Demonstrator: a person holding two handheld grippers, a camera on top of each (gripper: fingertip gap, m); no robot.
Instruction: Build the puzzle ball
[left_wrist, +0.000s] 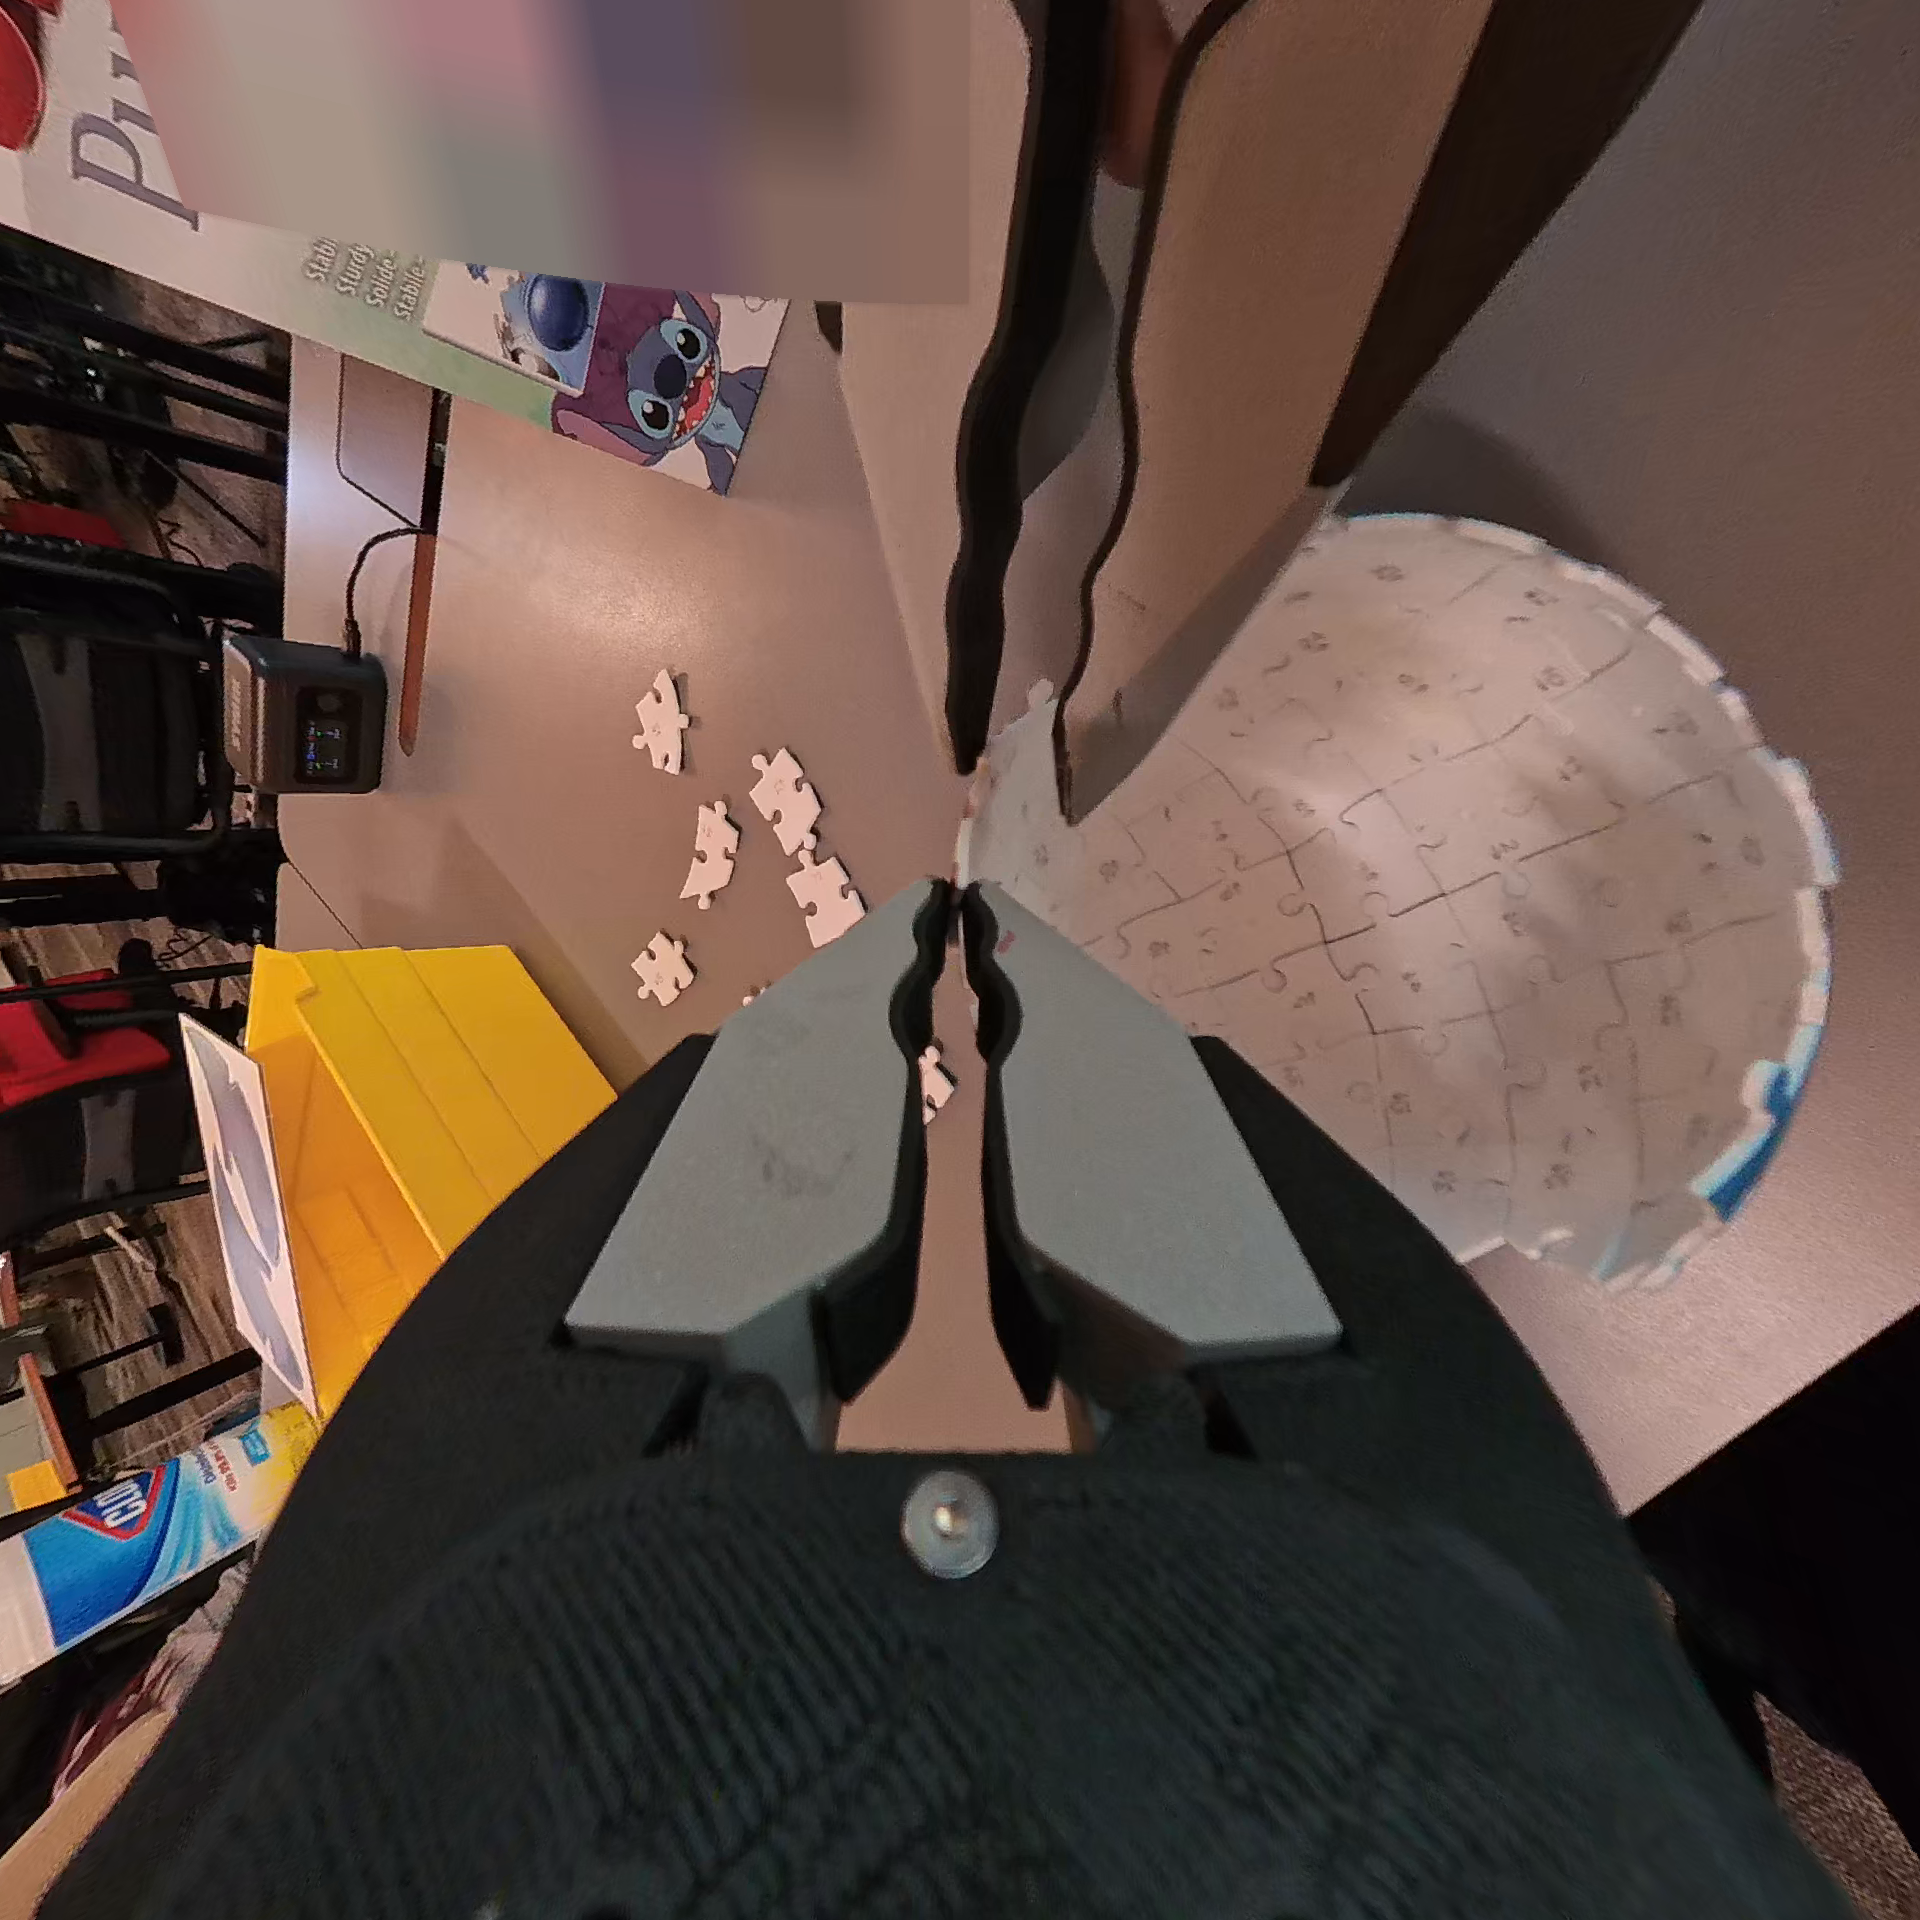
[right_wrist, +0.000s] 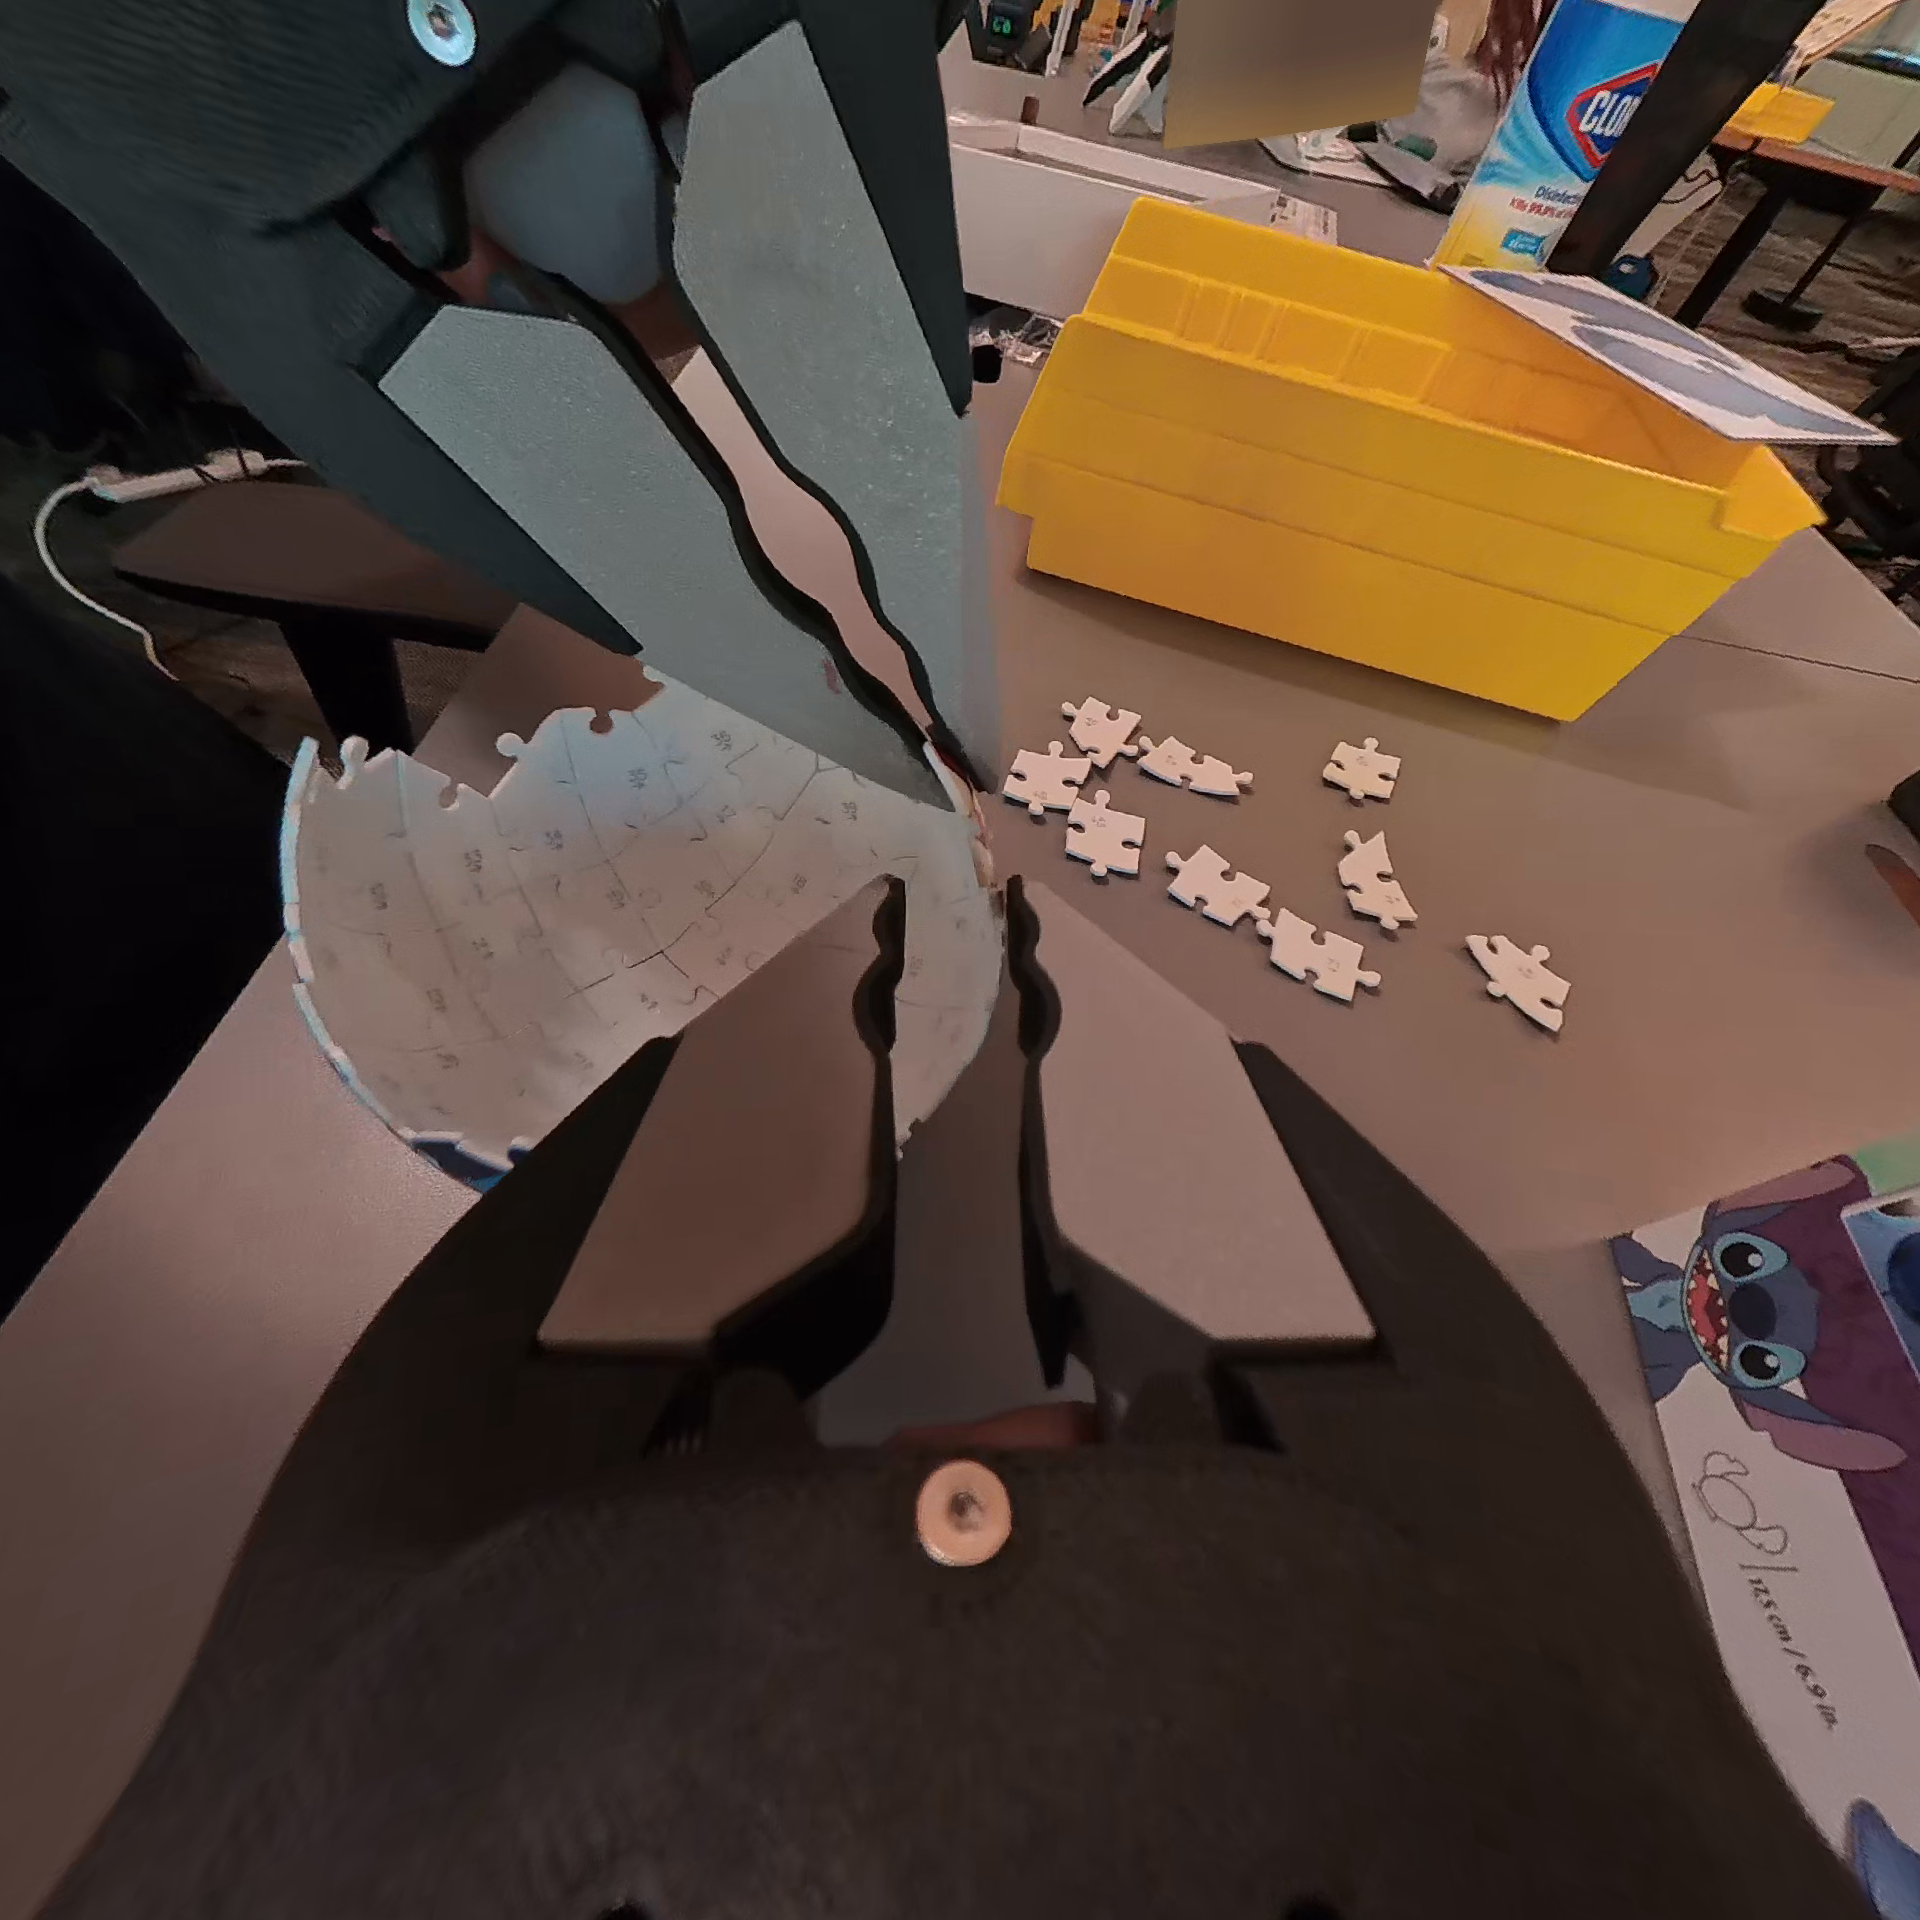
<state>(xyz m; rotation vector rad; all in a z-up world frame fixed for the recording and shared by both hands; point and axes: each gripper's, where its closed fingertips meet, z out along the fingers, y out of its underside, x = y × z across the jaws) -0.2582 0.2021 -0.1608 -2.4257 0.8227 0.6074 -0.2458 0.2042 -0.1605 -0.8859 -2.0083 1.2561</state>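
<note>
The half-built puzzle ball (left_wrist: 1455, 883) is a white open shell with numbered backs, lying on the grey table; it also shows in the right wrist view (right_wrist: 499, 914). My left gripper (left_wrist: 954, 891) is shut on the shell's rim and shows from above in the right wrist view (right_wrist: 951, 774). My right gripper (right_wrist: 953, 894) is open, its fingers standing either side of the same rim just beside the left one; it enters the left wrist view from the top (left_wrist: 1013, 790). Several loose white pieces (right_wrist: 1247, 883) lie on the table beyond the shell (left_wrist: 727, 831).
A yellow bin (right_wrist: 1351, 520) stands behind the loose pieces with a printed card (right_wrist: 1662, 364) on its rim. The puzzle box with a blue cartoon figure (right_wrist: 1766, 1351) lies at the right. A small black device with a cable (left_wrist: 307, 717) and a wipes canister (right_wrist: 1558, 125) are farther off. The tips of both grippers are at nearly the same place.
</note>
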